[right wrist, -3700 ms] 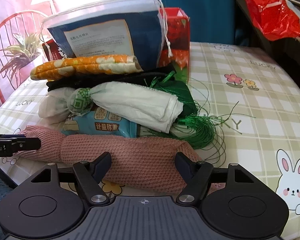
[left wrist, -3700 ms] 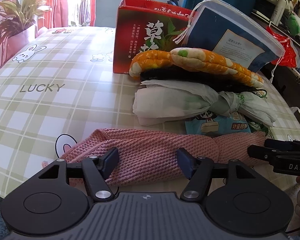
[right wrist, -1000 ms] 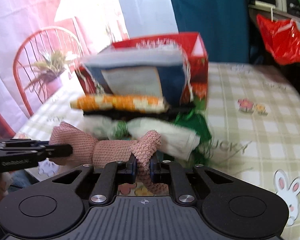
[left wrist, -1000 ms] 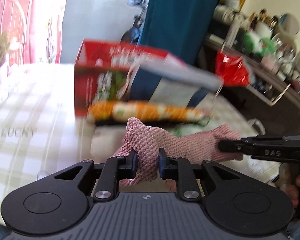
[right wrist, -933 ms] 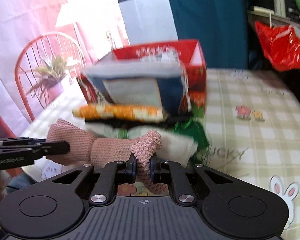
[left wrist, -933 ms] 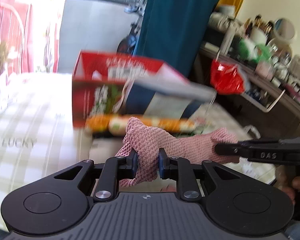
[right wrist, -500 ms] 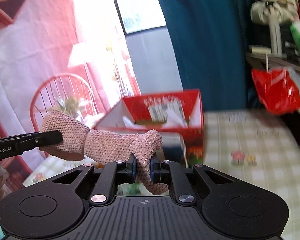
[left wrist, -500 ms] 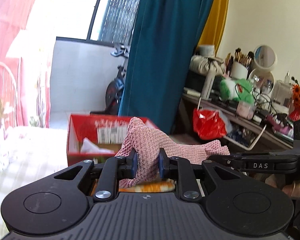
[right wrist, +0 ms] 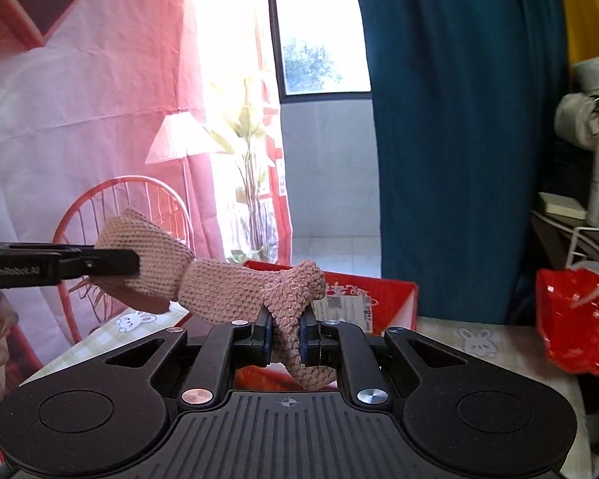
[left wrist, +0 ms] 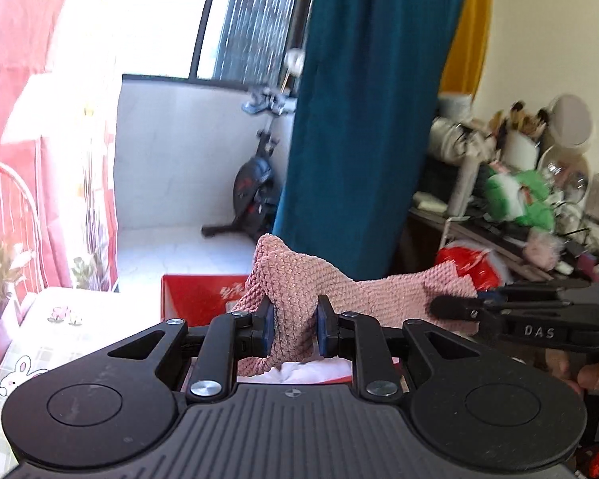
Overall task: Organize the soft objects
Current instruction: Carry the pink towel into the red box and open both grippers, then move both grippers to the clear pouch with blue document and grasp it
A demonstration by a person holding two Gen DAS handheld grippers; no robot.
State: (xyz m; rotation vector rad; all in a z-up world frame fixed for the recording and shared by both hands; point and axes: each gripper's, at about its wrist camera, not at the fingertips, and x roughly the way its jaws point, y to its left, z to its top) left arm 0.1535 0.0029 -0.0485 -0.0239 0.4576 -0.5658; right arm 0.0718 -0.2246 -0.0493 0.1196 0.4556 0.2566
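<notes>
Gripping the pink knit cloth (left wrist: 299, 279) at both ends, you've got it off the tabletop (right wrist: 479, 343): L gripper (left wrist: 293, 327) jaws clenched on one bunch, R gripper (right wrist: 285, 337) jaws clenched on the other. Red box (right wrist: 363, 295) sits below/behind; teal curtain (left wrist: 363, 119) further back.

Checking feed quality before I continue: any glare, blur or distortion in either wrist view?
Left wrist view: window blown out white, shelf clutter motion-smeared, pink knitted cloth sharp. Right wrist view: backlit pink curtain glares; teal curtain edges bow with fisheye.
</notes>
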